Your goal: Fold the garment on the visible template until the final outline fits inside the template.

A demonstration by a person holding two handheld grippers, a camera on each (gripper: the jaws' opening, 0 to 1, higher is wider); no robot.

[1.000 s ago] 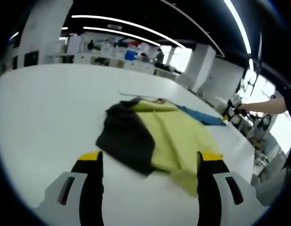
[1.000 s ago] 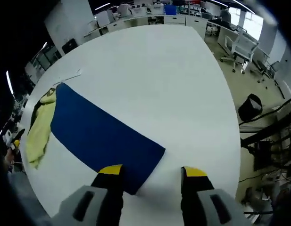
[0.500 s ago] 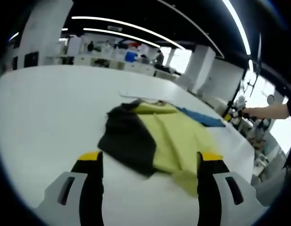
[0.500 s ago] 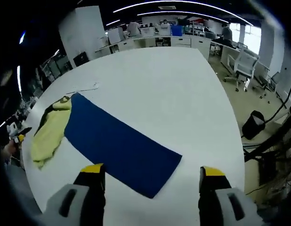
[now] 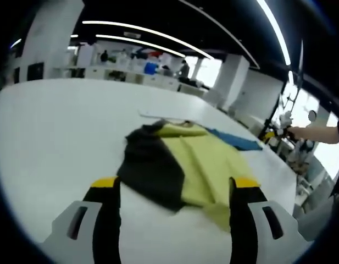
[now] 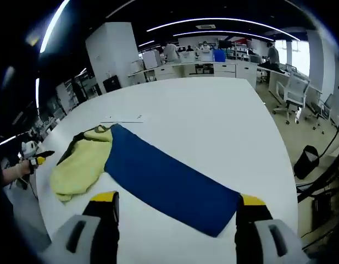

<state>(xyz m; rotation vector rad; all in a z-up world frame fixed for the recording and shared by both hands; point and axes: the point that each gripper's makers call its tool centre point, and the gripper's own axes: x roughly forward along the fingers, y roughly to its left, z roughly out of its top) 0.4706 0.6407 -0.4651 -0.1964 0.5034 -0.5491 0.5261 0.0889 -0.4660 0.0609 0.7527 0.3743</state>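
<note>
In the left gripper view, the left gripper [image 5: 172, 190] hovers low over a large white table [image 5: 54, 126], its two yellow-tipped jaws spread wide with nothing between them. Just ahead of the jaws lies the garment [image 5: 177, 165], a yellow-green top with a black sleeve panel on the near left side; it is spread loosely and rumpled, its near hem reaching close to the right jaw. Beyond the garment, a strip of the blue template [image 5: 235, 139] peeks out along its far right edge, flat on the table. At the right edge of this view a person's hand [image 5: 293, 132] holds the other gripper, well apart from the cloth. In the right gripper view, the right gripper [image 6: 177, 204] is likewise wide open and empty, its jaws rising on either side of the near end of the template [image 6: 169, 184], which runs as a long dark blue rectangle diagonally across the white table [image 6: 213, 115]. The garment [image 6: 81, 165] lies at the template's far left end, mostly on bare table beside it, with its collar end touching or slightly overlapping the blue corner. At the left edge a hand [image 6: 12, 171] holds the other gripper near the table's rim.
</note>
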